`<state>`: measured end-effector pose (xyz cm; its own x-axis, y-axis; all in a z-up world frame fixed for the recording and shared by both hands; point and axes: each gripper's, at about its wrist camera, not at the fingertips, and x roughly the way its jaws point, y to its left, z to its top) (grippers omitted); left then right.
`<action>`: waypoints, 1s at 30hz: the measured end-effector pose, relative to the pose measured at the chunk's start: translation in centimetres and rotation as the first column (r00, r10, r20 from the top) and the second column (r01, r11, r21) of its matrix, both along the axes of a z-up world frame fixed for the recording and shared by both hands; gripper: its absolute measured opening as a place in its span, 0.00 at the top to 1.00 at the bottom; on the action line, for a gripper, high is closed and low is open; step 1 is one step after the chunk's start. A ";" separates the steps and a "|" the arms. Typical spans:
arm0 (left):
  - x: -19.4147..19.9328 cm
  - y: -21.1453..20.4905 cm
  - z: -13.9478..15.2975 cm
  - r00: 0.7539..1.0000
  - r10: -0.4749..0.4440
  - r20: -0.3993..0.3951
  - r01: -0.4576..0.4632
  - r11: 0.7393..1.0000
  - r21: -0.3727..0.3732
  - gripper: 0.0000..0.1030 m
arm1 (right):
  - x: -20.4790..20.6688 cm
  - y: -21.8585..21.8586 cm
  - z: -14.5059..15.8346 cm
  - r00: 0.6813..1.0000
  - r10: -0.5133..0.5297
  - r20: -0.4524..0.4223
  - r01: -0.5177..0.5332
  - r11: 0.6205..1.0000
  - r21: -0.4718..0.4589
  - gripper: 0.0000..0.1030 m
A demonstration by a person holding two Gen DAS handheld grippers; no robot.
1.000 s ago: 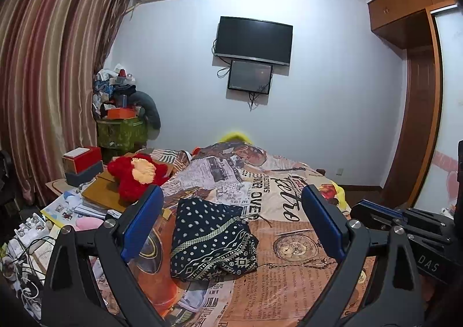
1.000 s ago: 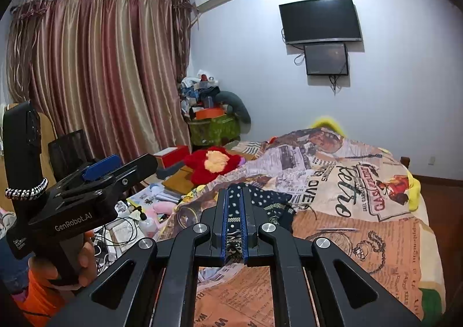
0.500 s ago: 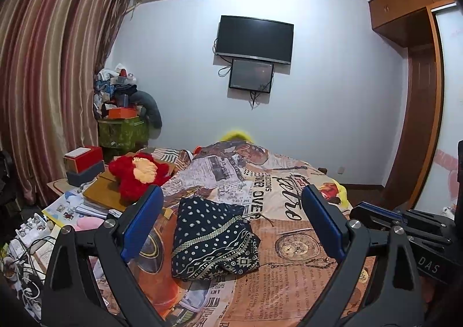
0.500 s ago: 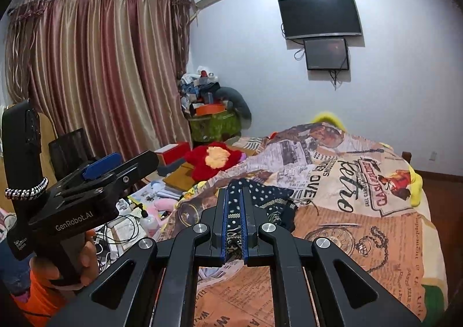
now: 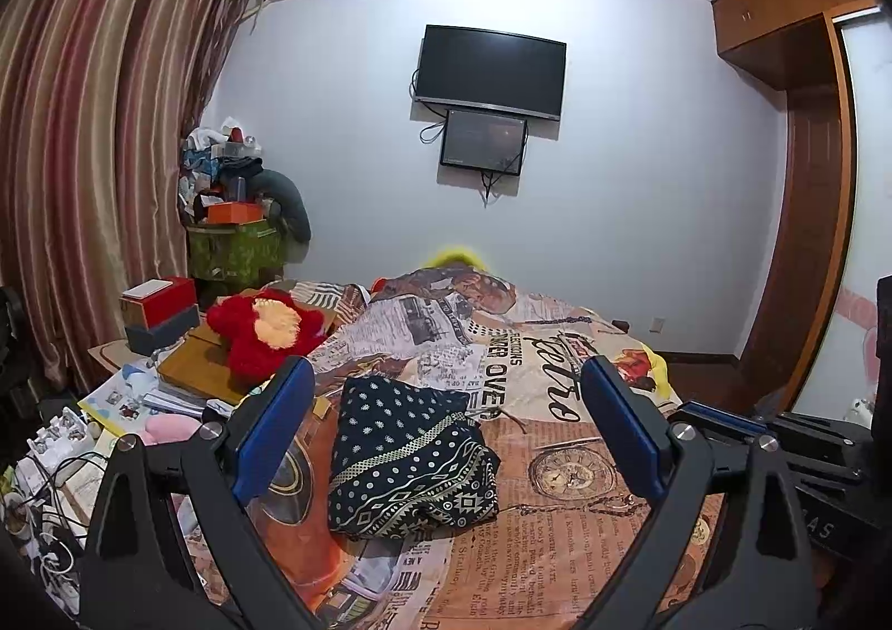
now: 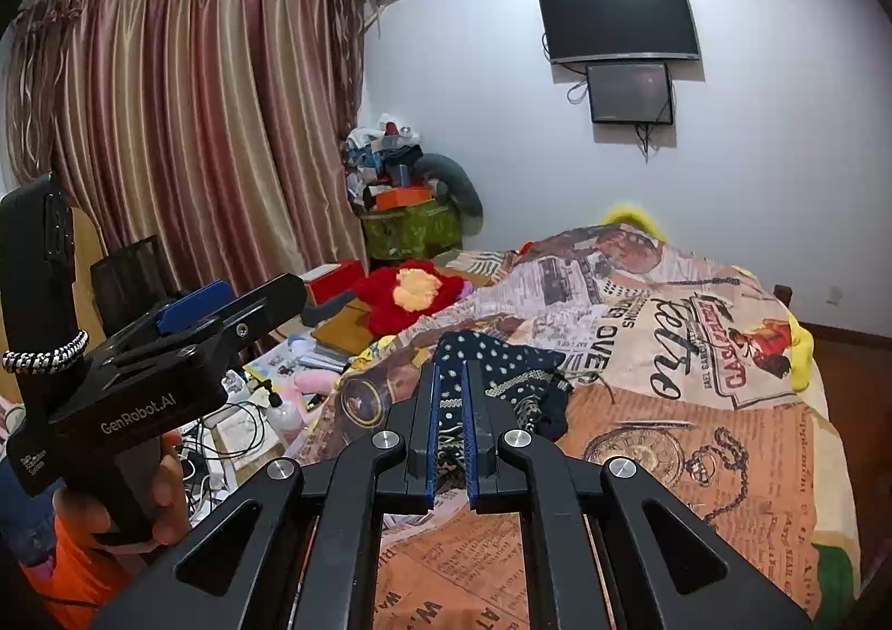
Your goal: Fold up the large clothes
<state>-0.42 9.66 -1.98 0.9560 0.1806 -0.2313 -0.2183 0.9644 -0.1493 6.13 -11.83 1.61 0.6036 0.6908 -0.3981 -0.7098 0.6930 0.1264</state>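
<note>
A dark navy garment (image 5: 410, 457) with white dots and a patterned border lies bunched on the bed; it also shows in the right wrist view (image 6: 502, 379). My left gripper (image 5: 446, 379) is open wide, held in the air short of the garment, with nothing in it. Its body shows at the left of the right wrist view (image 6: 167, 351), held by a hand. My right gripper (image 6: 451, 368) is nearly shut, with a narrow gap between its blue pads, and holds nothing. It hovers short of the garment. Its body shows at the right of the left wrist view (image 5: 780, 440).
The bed carries a newspaper-print cover (image 5: 557, 518). A red plush toy (image 5: 262, 334) lies on a cluttered side table (image 5: 189, 368) at the left with boxes, books and cables. Curtains (image 5: 83, 156) hang at the left. A TV (image 5: 490, 72) is on the far wall, a wardrobe (image 5: 808, 184) at the right.
Both views have risen and shifted slightly, so the garment sits a little lower in the frames. The garment has not moved. The jaws are unchanged.
</note>
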 end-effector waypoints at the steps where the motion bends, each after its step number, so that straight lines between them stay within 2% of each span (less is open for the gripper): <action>1: 0.0 0.0 0.0 1.000 -0.001 0.000 0.001 1.000 0.002 0.06 | 0.1 0.0 -0.1 1.000 -0.005 -0.005 0.005 1.000 -0.003 0.96; 8: 0.5 0.0 -0.2 1.000 -0.010 -0.011 0.010 1.000 -0.001 0.06 | 1.0 0.1 -0.6 0.998 -0.023 -0.054 0.022 1.000 -0.021 0.96; 30: 1.8 -0.4 -1.0 0.996 -0.062 -0.071 0.062 0.998 0.005 0.06 | 1.3 0.3 -0.7 0.995 -0.076 -0.062 0.074 0.996 -0.042 0.96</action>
